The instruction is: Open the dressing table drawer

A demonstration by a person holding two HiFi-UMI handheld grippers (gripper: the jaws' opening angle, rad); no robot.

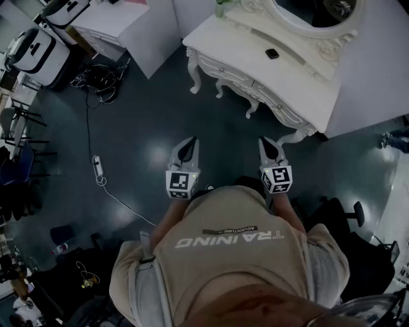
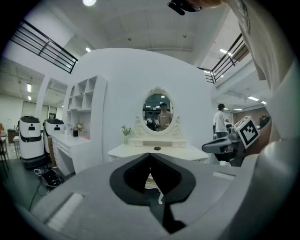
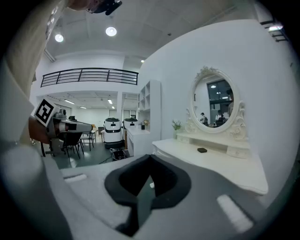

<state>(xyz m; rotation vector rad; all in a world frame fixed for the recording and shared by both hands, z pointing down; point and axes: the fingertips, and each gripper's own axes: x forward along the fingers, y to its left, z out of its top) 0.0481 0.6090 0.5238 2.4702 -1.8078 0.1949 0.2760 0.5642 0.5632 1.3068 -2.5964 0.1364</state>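
The white dressing table (image 1: 250,45) with its oval mirror (image 1: 313,14) stands ahead of me at the upper right. Its carved drawer front (image 1: 233,77) looks closed. A small black object (image 1: 272,53) lies on the top. My left gripper (image 1: 188,149) and right gripper (image 1: 269,149) hover side by side over the floor, short of the table, both shut and holding nothing. The left gripper view faces the table (image 2: 159,151) head-on beyond the left gripper (image 2: 150,155). In the right gripper view the table (image 3: 211,164) lies to the right of the right gripper (image 3: 150,157).
A white shelf unit (image 1: 121,22) stands left of the table, with white machines (image 1: 38,51) beside it. Cables and a power strip (image 1: 98,167) lie on the dark floor to my left. An office chair (image 1: 348,214) is at my right. A person (image 2: 220,123) stands beyond the table.
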